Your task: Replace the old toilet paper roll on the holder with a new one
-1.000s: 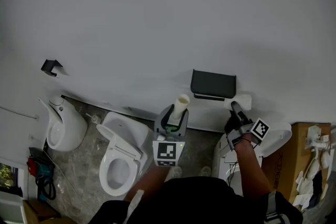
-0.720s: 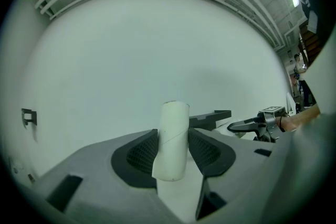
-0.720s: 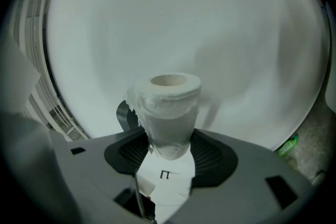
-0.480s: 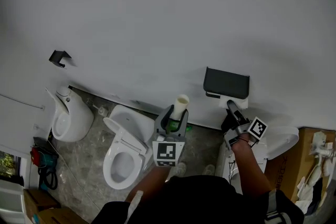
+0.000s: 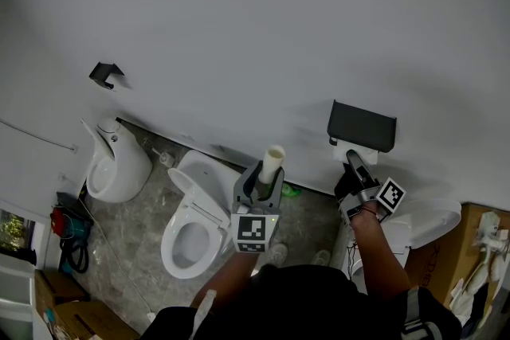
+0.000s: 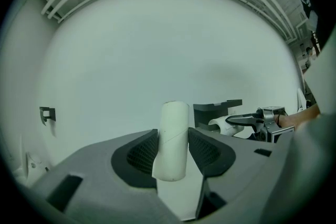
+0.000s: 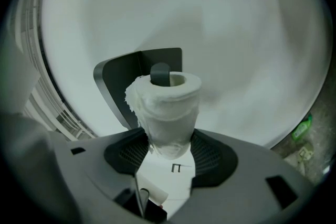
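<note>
My left gripper (image 5: 267,181) is shut on an empty cardboard tube (image 5: 273,162), which stands upright between its pads (image 6: 203,150), out in front of the bare wall. My right gripper (image 5: 355,168) is shut on a full white toilet paper roll (image 7: 167,105), just under the dark holder (image 5: 362,126) on the wall. In the right gripper view the holder's dark bar (image 7: 160,73) shows at the roll's centre hole; whether it sits inside I cannot tell. The left gripper view shows the holder (image 6: 216,110) and the roll (image 6: 223,125) at the right.
Below on the grey floor stand a white toilet (image 5: 195,207) and a urinal (image 5: 115,167). A small black hook (image 5: 105,74) is on the wall at the left. A white basin (image 5: 430,219) and a cardboard box (image 5: 482,247) lie at the right.
The head view has swung, so the holder sits further right in the picture. Against the wall both grippers have shifted left; the roll has gone from the holder's right end to beneath its left part.
</note>
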Motion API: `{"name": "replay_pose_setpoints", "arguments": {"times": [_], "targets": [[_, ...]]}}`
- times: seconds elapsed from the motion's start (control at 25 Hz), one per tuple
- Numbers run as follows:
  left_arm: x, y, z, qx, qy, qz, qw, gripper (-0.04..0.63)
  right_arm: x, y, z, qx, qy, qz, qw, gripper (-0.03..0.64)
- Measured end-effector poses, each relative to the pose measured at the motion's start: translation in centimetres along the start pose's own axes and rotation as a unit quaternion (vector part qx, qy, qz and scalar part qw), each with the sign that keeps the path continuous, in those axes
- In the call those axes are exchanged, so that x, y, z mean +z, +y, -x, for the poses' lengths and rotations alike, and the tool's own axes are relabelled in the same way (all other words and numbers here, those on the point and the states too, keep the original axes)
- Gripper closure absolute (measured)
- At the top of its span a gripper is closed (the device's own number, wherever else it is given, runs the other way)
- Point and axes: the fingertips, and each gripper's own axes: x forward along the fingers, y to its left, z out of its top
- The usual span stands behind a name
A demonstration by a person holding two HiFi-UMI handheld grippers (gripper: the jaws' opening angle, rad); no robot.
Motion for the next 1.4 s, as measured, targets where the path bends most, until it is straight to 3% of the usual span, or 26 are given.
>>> {"name": "replay_pose_setpoints", "arguments": {"times": [0.32, 0.52, 0.84, 0.96, 1.04, 1.12, 1.28, 1.4], "targets": [[-0.4, -0.5, 0.3, -0.014, 0.007, 0.003, 0.9999, 0.414, 0.1, 0.0, 0.0, -0.008, -0.018, 0.016, 1.000, 0.370], [0.0, -0.8, 0.0, -0.021, 0.002, 0.000, 0.9998, 0.416, -0.6, 0.0, -0.5, -0.030, 0.012, 0.098, 0.995, 0.299], [0.3, -1.6, -0.6, -0.041, 0.000, 0.002, 0.9992, 0.414, -1.7, 0.9, 0.9, -0.036, 0.026, 0.149, 0.988, 0.275], [0.7, -2.4, -1.2, -0.049, -0.004, 0.001, 0.9988, 0.414, -1.1, 1.0, 2.4, -0.059, 0.025, 0.184, 0.981, 0.273], [1.2, -3.4, -1.6, -0.057, -0.010, -0.001, 0.9983, 0.416, -0.5, 1.4, 3.6, -0.076, 0.027, 0.241, 0.967, 0.273], [1.7, -4.2, -2.0, -0.068, -0.016, -0.002, 0.9975, 0.414, 0.1, 1.8, 4.8, -0.098, 0.033, 0.320, 0.942, 0.275], [2.3, -5.2, -2.5, -0.087, -0.025, 0.002, 0.9959, 0.416, 0.5, 3.7, 5.9, -0.127, 0.045, 0.457, 0.879, 0.275], [2.7, -5.6, -2.6, -0.099, -0.031, 0.005, 0.9946, 0.414, 0.6, 5.8, 6.3, -0.144, 0.040, 0.546, 0.824, 0.275]]}}
